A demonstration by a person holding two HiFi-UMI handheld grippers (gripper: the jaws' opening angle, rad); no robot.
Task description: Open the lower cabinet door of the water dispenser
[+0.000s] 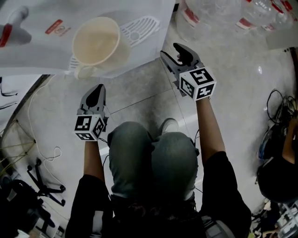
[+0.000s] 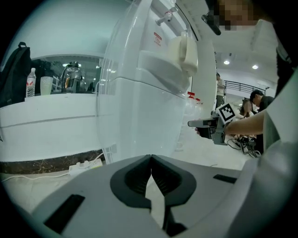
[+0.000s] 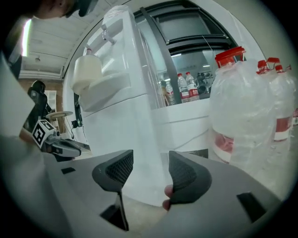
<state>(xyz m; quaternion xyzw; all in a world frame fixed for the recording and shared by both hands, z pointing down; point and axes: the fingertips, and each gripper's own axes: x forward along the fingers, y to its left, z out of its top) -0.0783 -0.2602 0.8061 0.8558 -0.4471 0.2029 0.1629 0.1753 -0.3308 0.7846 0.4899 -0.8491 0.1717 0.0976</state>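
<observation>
The white water dispenser (image 1: 28,42) stands in front of me with a cream cup (image 1: 96,42) on its drip tray. Its lower cabinet front (image 2: 135,121) fills the middle of the left gripper view, and in the right gripper view it (image 3: 135,148) shows closed. My left gripper (image 1: 95,94) hovers before the dispenser's lower left side, its jaws (image 2: 151,160) shut and empty. My right gripper (image 1: 179,54) is near the dispenser's right side, open (image 3: 148,160), with nothing between its pads. Neither gripper touches the cabinet.
Large water bottles with red caps (image 3: 251,107) stand on the floor just right of the dispenser (image 1: 219,14). A power strip (image 2: 84,165) and white cable (image 1: 46,153) lie at the left. My knees (image 1: 153,158) are below the grippers. Cables (image 1: 279,107) lie at the far right.
</observation>
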